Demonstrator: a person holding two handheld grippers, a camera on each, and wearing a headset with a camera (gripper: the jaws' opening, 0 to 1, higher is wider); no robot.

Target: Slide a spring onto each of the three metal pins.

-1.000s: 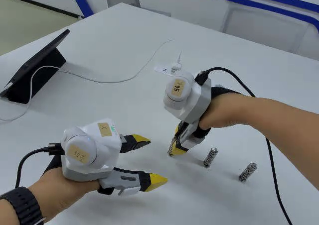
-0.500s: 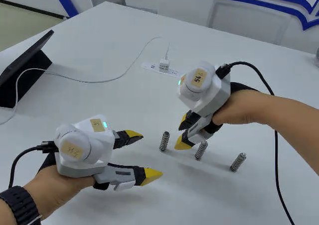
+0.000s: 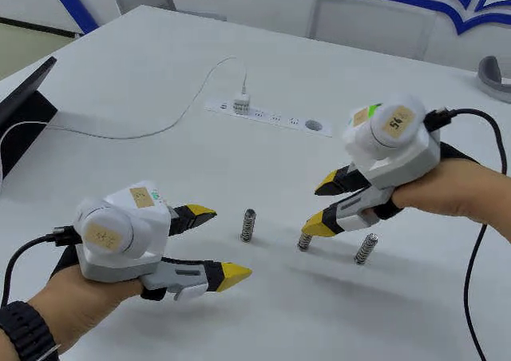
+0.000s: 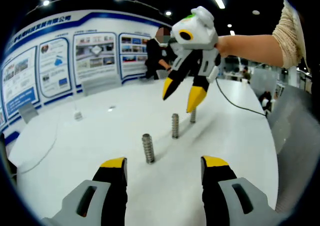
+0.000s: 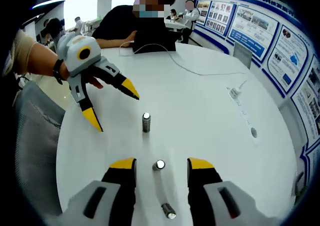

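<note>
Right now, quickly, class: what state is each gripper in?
Left gripper: open, holding nothing.
Right gripper: open, holding nothing.

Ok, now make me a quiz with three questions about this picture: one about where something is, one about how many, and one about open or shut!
1. Where are the springs standing?
A) upright on the table
B) on the floor
C) inside a box

2. How many springs are there?
A) two
B) three
C) five

3. What is the right gripper doing?
A) squeezing a spring
B) open, holding nothing
C) squeezing a ball

Answers:
1 A, they stand in a row on the white top.
2 B, three can be counted side by side.
3 B, its jaws are spread with nothing between them.
</note>
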